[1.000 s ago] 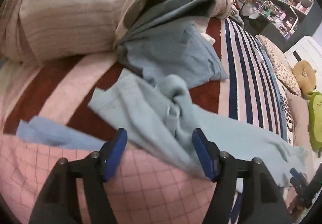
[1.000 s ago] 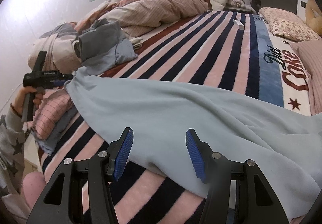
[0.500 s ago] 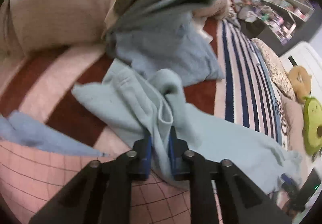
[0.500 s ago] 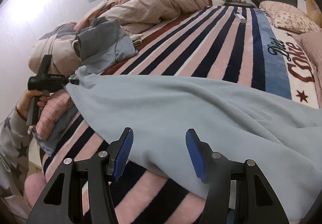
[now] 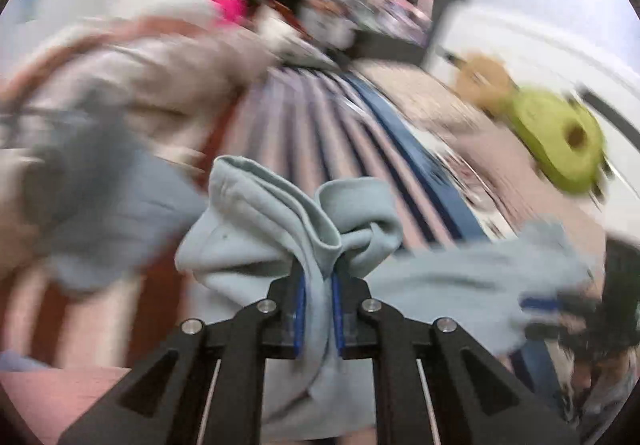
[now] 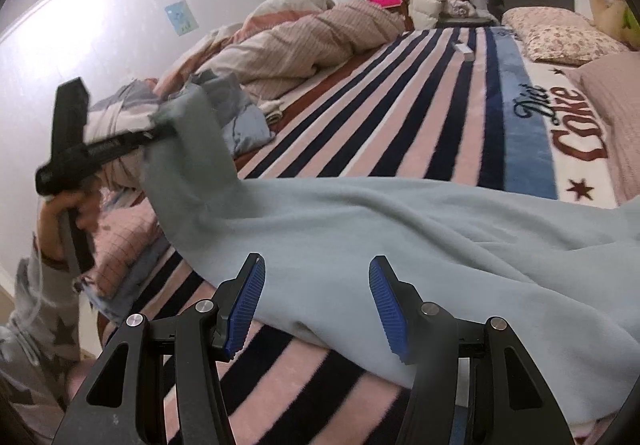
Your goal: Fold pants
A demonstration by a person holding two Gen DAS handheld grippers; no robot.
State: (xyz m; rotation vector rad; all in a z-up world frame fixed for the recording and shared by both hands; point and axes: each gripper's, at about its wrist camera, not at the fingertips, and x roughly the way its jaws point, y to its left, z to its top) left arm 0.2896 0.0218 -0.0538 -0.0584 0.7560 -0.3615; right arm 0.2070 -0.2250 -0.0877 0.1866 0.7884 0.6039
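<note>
On the bed: pale blue pants lie spread across the striped blanket, stretching from the raised end at 9 o'clock in the right wrist view to the edge at 3 o'clock.
Left hand-held gripper: pressed together on a bunched fold of the pants, cloth squeezed between its blue pads and spilling out above them at 12 o'clock.
Left hand-held gripper, seen from the right wrist view: it sits at 9 o'clock, raised above the bed, with the pants' end hanging down from its tip.
Left hand: wrapped around the gripper's handle, a star-print sleeve below it.
Right hand-held gripper: fingers apart, blue pads on either side of the pants' near edge; whether they touch the cloth cannot be told.
Left wrist view: heavily blurred outside the gripper and the gripped cloth.
Beyond the pants: a grey-blue heap of clothes at 10 o'clock, a rumpled striped duvet at 11 o'clock, a floral pillow at 2 o'clock.
Near the left hand-held gripper: a pink checked folded item rests on the bed edge under the raised cloth.
Green plush toy: at 2 o'clock in the left wrist view.
</note>
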